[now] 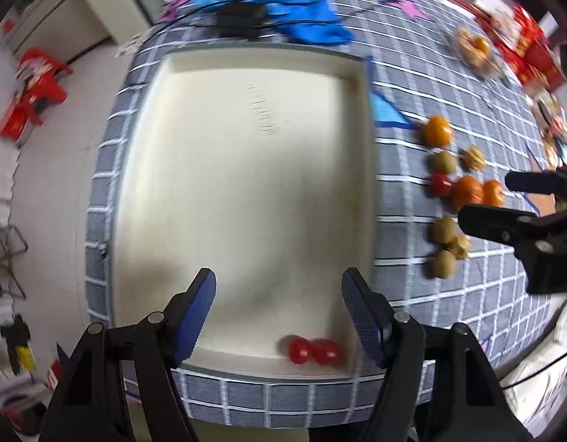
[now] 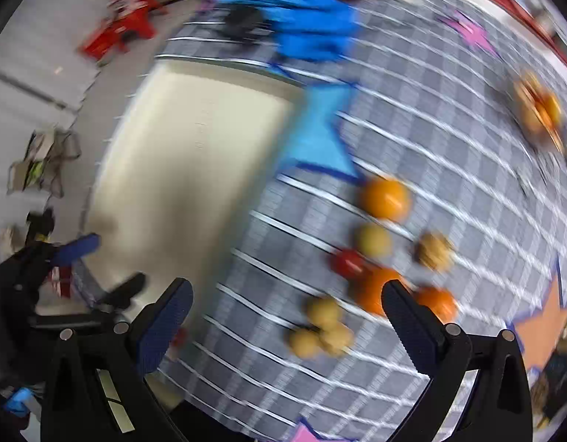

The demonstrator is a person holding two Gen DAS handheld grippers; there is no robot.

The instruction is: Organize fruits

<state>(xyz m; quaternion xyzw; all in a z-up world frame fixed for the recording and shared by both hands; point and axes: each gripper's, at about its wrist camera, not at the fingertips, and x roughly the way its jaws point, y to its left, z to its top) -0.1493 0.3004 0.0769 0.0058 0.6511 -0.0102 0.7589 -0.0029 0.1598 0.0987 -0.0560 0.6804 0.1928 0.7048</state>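
Two red tomatoes [image 1: 313, 350] in the tray [image 1: 143, 147] show only past the left tongs [image 1: 280, 294]; both tongs gape empty.

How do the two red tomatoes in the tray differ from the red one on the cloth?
The tray tomatoes lie inside the cream tray, touching each other; the cloth tomato sits outside it among oranges and green fruit. The pair lies near the left hand-held gripper. All are small, red and round.
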